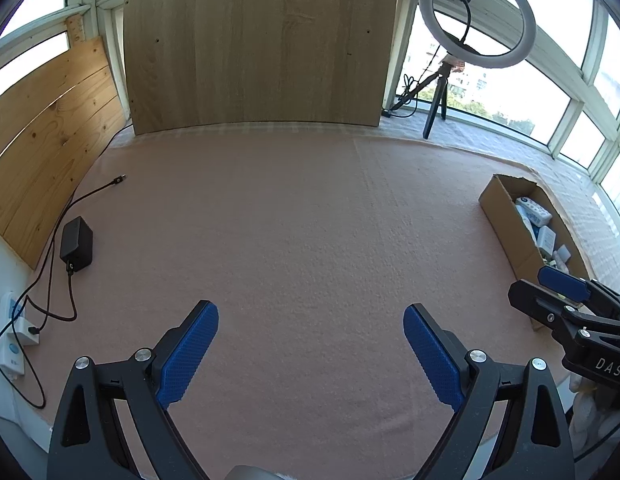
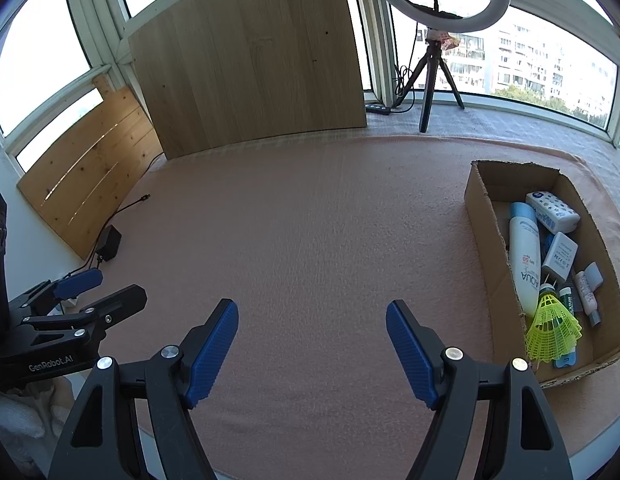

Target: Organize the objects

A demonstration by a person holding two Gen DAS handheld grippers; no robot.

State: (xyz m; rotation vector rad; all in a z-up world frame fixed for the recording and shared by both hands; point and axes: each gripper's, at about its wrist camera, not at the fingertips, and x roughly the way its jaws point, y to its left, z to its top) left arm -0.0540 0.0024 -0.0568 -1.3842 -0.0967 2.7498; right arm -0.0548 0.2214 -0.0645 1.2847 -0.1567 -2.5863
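A cardboard box [image 2: 480,208] stands at the right on the pink cloth [image 2: 310,220]. Inside lie a white sunscreen bottle [image 2: 524,256], a white dotted packet [image 2: 552,212], a white charger [image 2: 560,256], a yellow-green shuttlecock [image 2: 552,324] and small tubes [image 2: 586,292]. My right gripper [image 2: 312,312] hangs open over bare cloth, left of the box, nothing between its blue pads. My left gripper [image 1: 310,316] is open too, over bare cloth. In the left wrist view the box [image 1: 506,216] sits at the far right, with the right gripper [image 1: 566,296] in front of it.
A wooden board [image 2: 249,60] leans on the window at the back, a plank panel [image 2: 89,184] at the left. A ring light on a tripod [image 2: 434,60] stands back right. A black adapter [image 1: 77,244] with its cable and a white power strip [image 1: 13,328] lie at the left edge.
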